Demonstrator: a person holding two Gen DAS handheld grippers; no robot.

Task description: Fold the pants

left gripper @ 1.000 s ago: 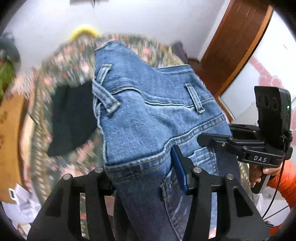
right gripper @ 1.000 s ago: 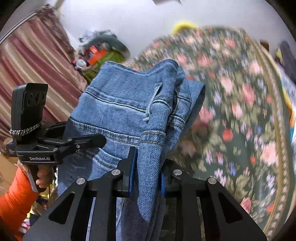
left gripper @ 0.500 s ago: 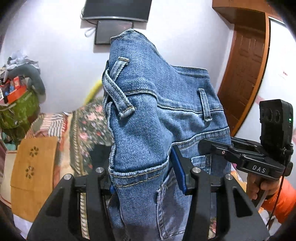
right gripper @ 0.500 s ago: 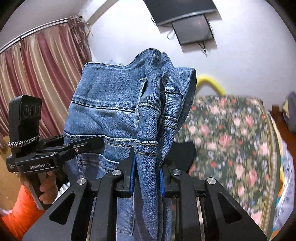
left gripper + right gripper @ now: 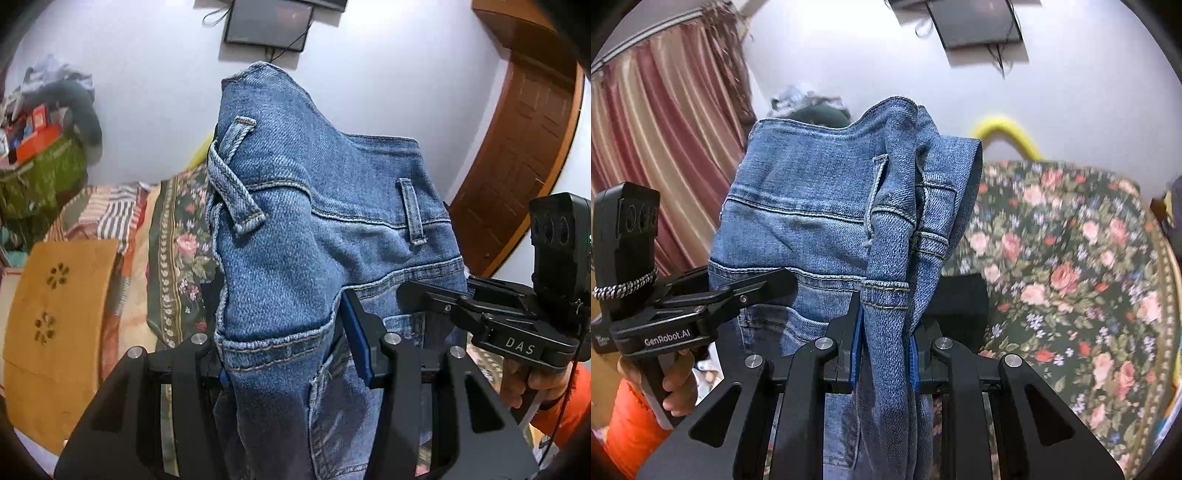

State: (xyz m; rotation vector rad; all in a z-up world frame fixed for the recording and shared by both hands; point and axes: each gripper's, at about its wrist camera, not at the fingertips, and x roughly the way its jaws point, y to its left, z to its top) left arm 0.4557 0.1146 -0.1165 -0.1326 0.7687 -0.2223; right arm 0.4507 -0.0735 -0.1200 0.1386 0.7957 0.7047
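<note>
Pants point(image 5: 306, 229), blue denim, hung in the air above the floral bed point(image 5: 1071, 266), waistband uppermost and the legs dropping out of sight below. Left claw point(image 5: 291, 354) was clamped on a thick bunch of the waistband, its blue pads point(image 5: 356, 332) pressed into the cloth on either side. Right claw point(image 5: 884, 339) had pinched down narrow on the other end of the waistband, right by a belt loop, with the fabric gathered between its pads. From the left wrist view the right claw showed at the far side, gripped by a hand point(image 5: 543, 384) in an orange sleeve. A dark garment point(image 5: 964, 295) lay on the bed behind the denim. A black screen point(image 5: 269, 22) was mounted on the white wall.
</note>
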